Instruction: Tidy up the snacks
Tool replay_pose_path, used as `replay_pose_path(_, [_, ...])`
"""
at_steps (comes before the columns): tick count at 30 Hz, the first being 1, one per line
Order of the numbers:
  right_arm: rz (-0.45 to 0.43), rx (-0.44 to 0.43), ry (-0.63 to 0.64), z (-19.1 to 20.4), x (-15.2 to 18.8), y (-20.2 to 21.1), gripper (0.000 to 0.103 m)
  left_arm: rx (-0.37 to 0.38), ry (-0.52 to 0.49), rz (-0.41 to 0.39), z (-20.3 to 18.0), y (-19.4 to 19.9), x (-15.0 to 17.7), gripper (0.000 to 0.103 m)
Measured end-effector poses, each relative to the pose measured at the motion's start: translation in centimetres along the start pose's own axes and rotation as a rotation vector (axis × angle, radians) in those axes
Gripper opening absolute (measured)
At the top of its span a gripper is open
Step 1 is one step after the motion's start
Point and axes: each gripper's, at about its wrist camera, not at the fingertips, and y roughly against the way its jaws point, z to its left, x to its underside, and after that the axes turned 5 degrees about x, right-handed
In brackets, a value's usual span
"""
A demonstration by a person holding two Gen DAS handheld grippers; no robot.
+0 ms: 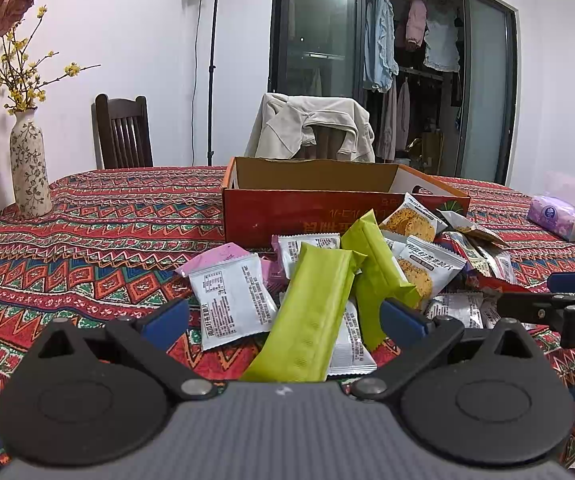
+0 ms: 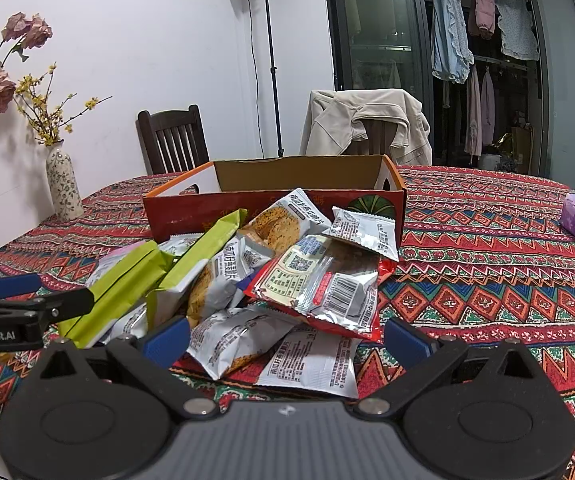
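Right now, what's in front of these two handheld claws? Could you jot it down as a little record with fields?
surface: table with red patterned cloth
container: open cardboard box, behind the pile; its floor is hidden
snacks: loose pile of packets in front of the box
nearest to left gripper: green packet, lying between its open fingers, not clamped
nearest to right gripper: silver packets, gripper open, nothing held
also on table: floral vase, purple tissue pack
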Motion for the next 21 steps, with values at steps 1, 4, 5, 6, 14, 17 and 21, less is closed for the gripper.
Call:
replay_pose_path(1, [0.000, 0.000, 0.000, 0.00, 0.02, -0.01, 0.103, 0.000, 0.001, -0.001, 0.01, 0.00, 0.00, 0.103])
replay_pose_path(4, [-0.001, 0.001, 0.000, 0.00, 0.04, -0.02, 0.103, 0.000, 0.001, 0.000, 0.01, 0.00, 0.00, 0.103])
replay_pose_path(5, [-0.001, 0.001, 0.000, 0.00, 0.03, -0.02, 0.103, 0.000, 0.001, 0.000, 0.01, 0.00, 0.00, 0.103])
replay_pose_path(6, [-0.001, 0.001, -0.001, -0.01, 0.09, -0.06, 0.103, -0.001, 0.002, 0.000, 0.02, 0.00, -0.03, 0.103])
replay_pose_path(14, [0.000, 0.001, 0.000, -0.03, 0.06, -0.06, 0.103, -0.006, 0.027, -0.014, 0.41, 0.04, -0.09, 0.103])
replay_pose_path(17, [0.001, 0.003, 0.000, -0.03, 0.12, -0.11, 0.103, -0.018, 0.026, -0.028, 0.43, 0.04, -0.04, 0.103])
replay_pose_path(21, [0.004, 0.005, 0.001, -0.12, 0.24, -0.29, 0.103, -0.026, 0.014, -0.042, 0.36, 0.12, 0.07, 0.103])
